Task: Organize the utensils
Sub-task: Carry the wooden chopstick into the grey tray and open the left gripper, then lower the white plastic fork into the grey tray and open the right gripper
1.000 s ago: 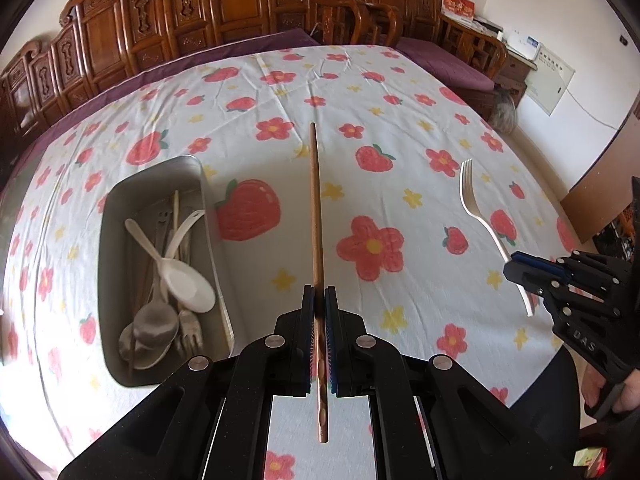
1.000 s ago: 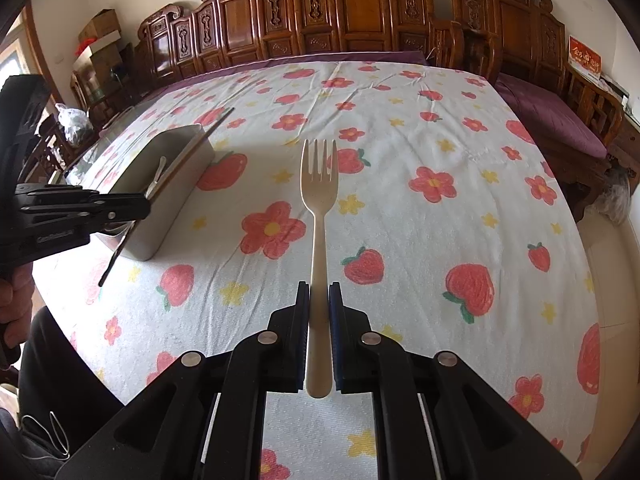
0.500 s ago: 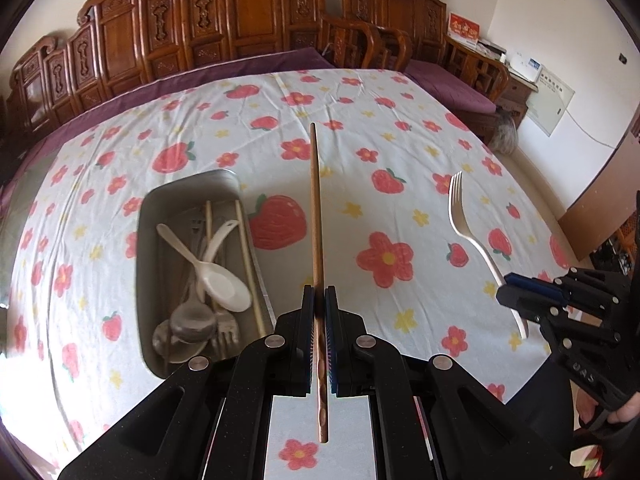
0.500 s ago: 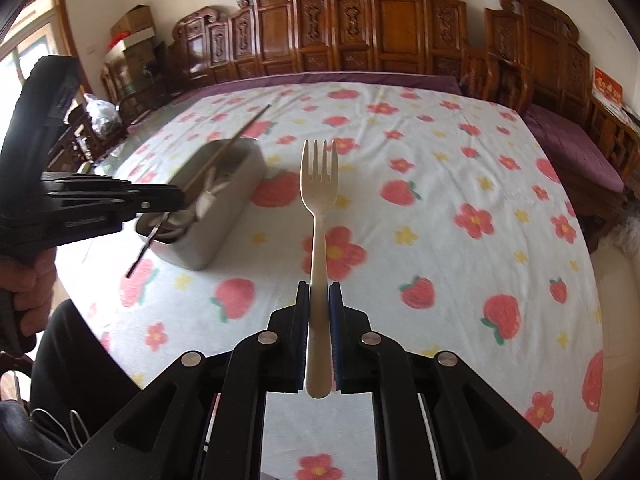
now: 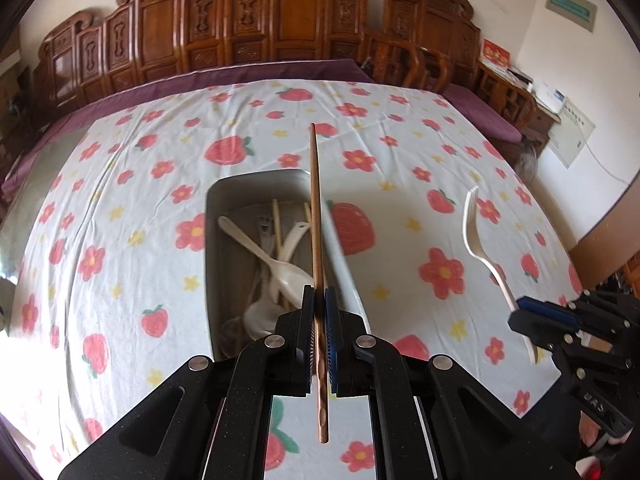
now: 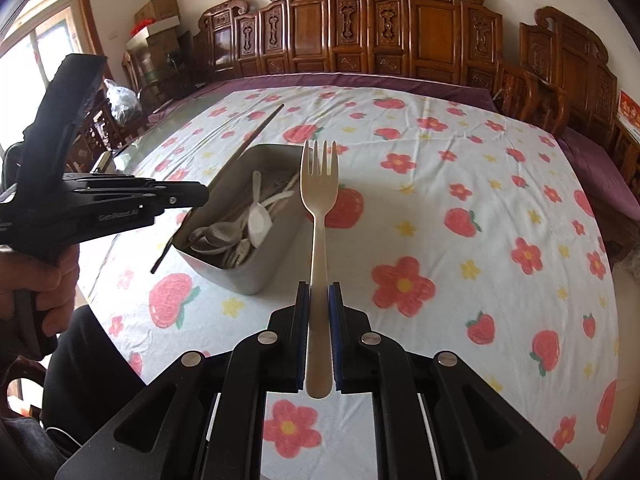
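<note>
My left gripper (image 5: 319, 298) is shut on a brown wooden chopstick (image 5: 316, 208) that points away from me, over the right side of a grey metal tray (image 5: 256, 182). The tray holds white spoons (image 5: 280, 276), a fork and more chopsticks. My right gripper (image 6: 318, 294) is shut on the handle of a cream plastic fork (image 6: 319, 184), tines up, held above the table just right of the tray (image 6: 248, 280). In the right wrist view the left gripper (image 6: 200, 192) and its chopstick (image 6: 256, 136) hang over the tray's left side. The right gripper (image 5: 520, 312) with the fork (image 5: 474, 228) shows at the right of the left wrist view.
The table carries a white cloth (image 5: 400, 200) printed with strawberries and flowers, over a purple cloth. Carved wooden chairs (image 6: 400, 32) line the far side. A person's hand (image 6: 44, 280) grips the left tool, with a dark-clothed lap at the near edge.
Both grippers have travelled left toward the tray, each keeping its utensil. The chopstick now hangs over the tray, and the fork has come close to its right edge.
</note>
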